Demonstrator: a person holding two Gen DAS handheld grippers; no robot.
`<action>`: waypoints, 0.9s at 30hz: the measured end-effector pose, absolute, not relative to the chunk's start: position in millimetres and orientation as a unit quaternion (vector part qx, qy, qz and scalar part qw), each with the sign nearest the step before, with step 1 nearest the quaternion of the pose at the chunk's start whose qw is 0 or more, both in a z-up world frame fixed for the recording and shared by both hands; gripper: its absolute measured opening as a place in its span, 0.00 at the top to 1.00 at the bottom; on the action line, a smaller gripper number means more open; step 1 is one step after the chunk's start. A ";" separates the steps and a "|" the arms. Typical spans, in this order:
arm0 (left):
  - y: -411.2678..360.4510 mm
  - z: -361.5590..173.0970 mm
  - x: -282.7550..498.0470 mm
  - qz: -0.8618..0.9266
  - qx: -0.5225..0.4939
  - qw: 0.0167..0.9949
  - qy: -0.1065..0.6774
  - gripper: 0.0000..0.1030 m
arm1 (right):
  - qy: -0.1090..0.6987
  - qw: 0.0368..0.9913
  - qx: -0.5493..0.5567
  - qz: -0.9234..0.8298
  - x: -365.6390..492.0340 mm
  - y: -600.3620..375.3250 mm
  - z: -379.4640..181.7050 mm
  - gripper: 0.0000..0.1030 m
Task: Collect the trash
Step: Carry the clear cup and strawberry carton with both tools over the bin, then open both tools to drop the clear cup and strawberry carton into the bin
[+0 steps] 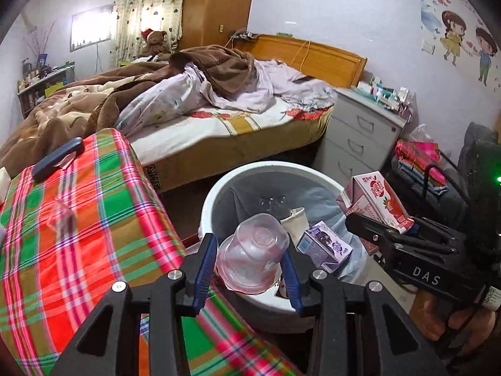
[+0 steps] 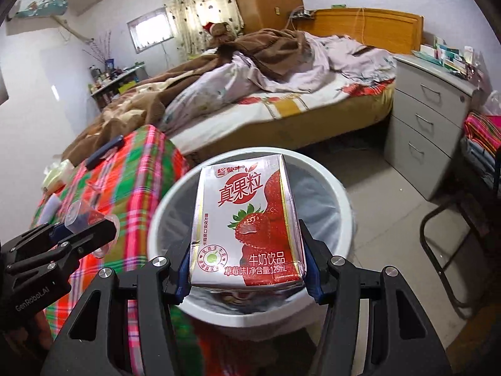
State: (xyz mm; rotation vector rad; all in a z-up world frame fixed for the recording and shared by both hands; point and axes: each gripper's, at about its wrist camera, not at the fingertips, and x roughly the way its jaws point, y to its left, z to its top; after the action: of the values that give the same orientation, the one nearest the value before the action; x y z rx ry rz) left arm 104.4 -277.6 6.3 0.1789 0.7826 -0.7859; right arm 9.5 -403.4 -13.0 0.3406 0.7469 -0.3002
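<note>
My left gripper (image 1: 250, 260) is shut on a clear plastic cup (image 1: 252, 255), held on its side over the near rim of a white trash bin (image 1: 216, 194). The bin has a liner and holds a purple carton (image 1: 324, 246) and a paper cup (image 1: 296, 219). My right gripper (image 2: 249, 260) is shut on a strawberry milk carton (image 2: 247, 222), held upright above the bin (image 2: 346, 206). The right gripper and its carton (image 1: 380, 202) show at the right of the left wrist view. The left gripper (image 2: 87, 228) with the cup (image 2: 83, 217) shows at the left of the right wrist view.
A table with a plaid cloth (image 1: 78, 225) stands left of the bin, with a dark flat object (image 1: 58, 158) on it. A bed (image 1: 219, 119) lies behind. A grey drawer cabinet (image 2: 429, 125) stands to the right, and a dark metal chair frame (image 2: 438, 235) at the right edge.
</note>
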 end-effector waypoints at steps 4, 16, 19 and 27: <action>-294.3 -8.8 109.2 -0.379 0.095 0.836 0.386 0.60 | 0.374 0.898 0.173 -0.155 10.3 -416.2 -23.4 0.44; -319.5 -30.4 120.8 -0.382 0.107 0.823 0.408 0.60 | 0.400 0.886 0.172 -0.158 15.3 -431.6 -44.4 0.44; -318.7 -31.5 123.0 -0.383 0.099 0.821 0.411 0.48 | 0.401 0.885 0.173 -0.162 14.9 -433.4 -44.8 0.37; -308.3 -28.3 122.3 -0.374 0.091 0.829 0.406 0.47 | 0.389 0.887 0.187 -0.165 9.9 -435.1 -42.1 0.36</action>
State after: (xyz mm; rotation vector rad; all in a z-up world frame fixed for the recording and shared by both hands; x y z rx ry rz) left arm 122.3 -308.3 -28.3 0.1937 0.8624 -0.7945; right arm 9.9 -435.1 -42.1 0.3881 0.8089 -0.3433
